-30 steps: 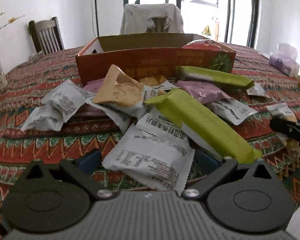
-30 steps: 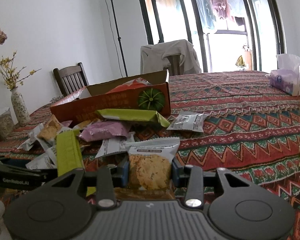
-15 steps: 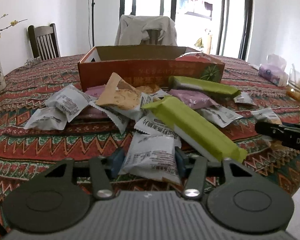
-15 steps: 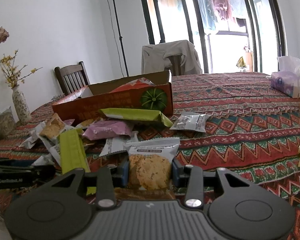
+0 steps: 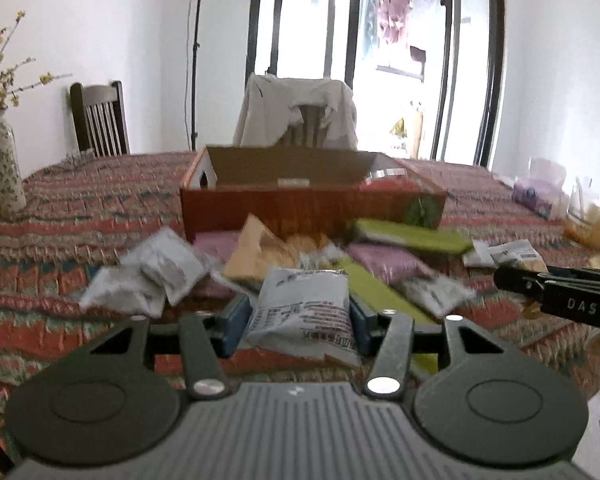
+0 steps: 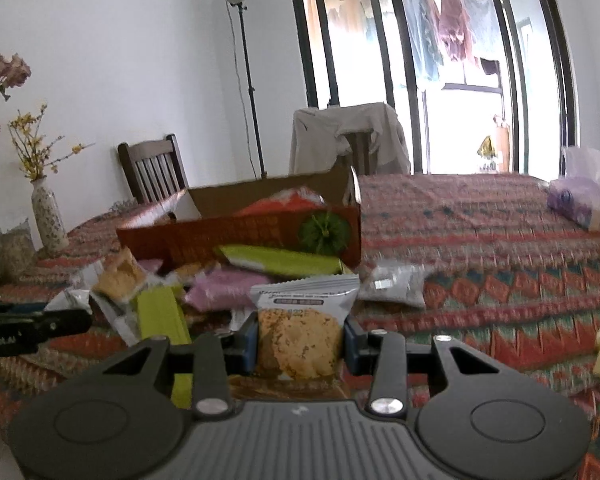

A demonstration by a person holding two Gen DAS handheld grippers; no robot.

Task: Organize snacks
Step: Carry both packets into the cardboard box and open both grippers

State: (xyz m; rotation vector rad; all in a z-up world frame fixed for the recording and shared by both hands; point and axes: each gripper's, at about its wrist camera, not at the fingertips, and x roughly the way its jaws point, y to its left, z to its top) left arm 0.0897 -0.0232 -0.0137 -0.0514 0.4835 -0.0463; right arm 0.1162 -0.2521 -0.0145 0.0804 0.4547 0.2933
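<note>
My left gripper [image 5: 298, 326] is shut on a grey-white snack packet [image 5: 302, 314], held clear above the pile. My right gripper [image 6: 298, 344] is shut on a cookie packet [image 6: 302, 332] with a grey top and a biscuit picture. Behind both lies a heap of snacks: a green bar [image 5: 410, 236], a purple packet [image 5: 384, 264], a tan packet [image 5: 256, 252] and grey packets [image 5: 164, 268]. An open red cardboard box [image 5: 312, 204] stands beyond the heap, with an orange packet [image 6: 284, 204] inside it. The right gripper's finger [image 5: 560, 296] shows at the right edge of the left wrist view.
A patterned tablecloth [image 6: 480, 240] covers the table. A flower vase [image 5: 2, 168] stands at the left, a purple tissue pack [image 6: 576, 204] at the far right. Chairs [image 5: 100, 120] stand behind the table, one draped with cloth [image 5: 296, 112].
The left gripper closed on the grey-white packet and lifted it off the pile. The right gripper rose slightly, still holding the cookie packet.
</note>
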